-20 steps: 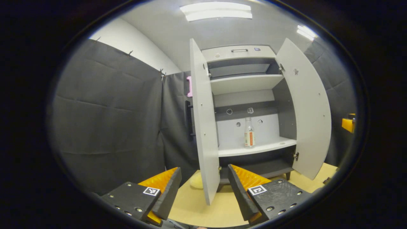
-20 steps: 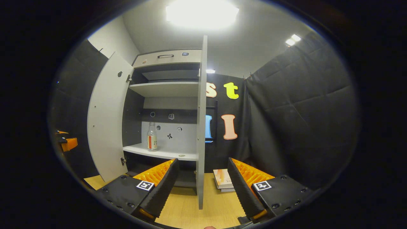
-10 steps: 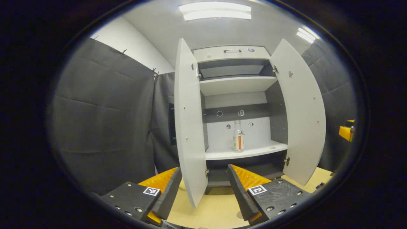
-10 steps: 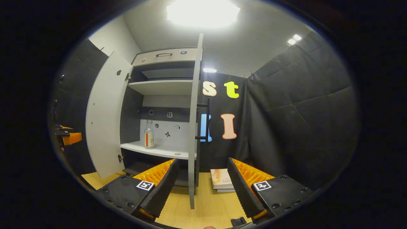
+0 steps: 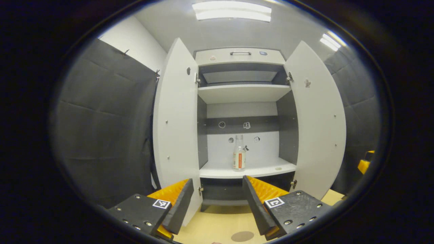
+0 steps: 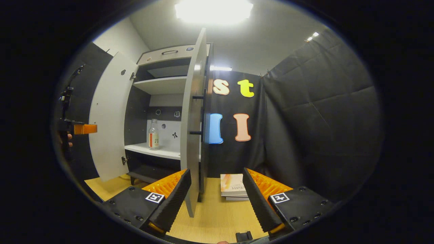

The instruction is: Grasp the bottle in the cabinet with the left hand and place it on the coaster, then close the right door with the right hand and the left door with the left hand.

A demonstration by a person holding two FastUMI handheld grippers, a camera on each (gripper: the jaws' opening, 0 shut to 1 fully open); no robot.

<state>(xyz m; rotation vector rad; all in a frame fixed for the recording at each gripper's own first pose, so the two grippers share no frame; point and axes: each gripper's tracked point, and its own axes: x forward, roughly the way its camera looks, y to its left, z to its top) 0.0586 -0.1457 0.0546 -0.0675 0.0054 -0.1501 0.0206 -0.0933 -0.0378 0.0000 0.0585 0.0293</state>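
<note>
A clear bottle (image 5: 239,157) with a banded label stands upright on the cabinet's lower shelf (image 5: 264,170), straight ahead of my left gripper (image 5: 217,206). That gripper is open, holds nothing and is well short of the shelf. Both white doors stand wide open: the left door (image 5: 176,118) and the right door (image 5: 315,118). A round brown coaster (image 5: 242,236) lies on the wooden table just below the left gripper. My right gripper (image 6: 217,200) is open and empty, in front of the right door's edge (image 6: 193,118). The bottle (image 6: 153,135) also appears past that door.
A small stack of books (image 6: 232,184) lies on the table to the right of the cabinet. The left gripper (image 6: 83,128), held by a hand, shows beside the left door (image 6: 108,118). The right gripper's tip (image 5: 364,164) peeks past the right door. An upper shelf (image 5: 242,91) is bare.
The left gripper has shifted right to face the cabinet squarely, so the bottle is now centred and the coaster has come into view. The right gripper has drifted right past the right door's edge.
</note>
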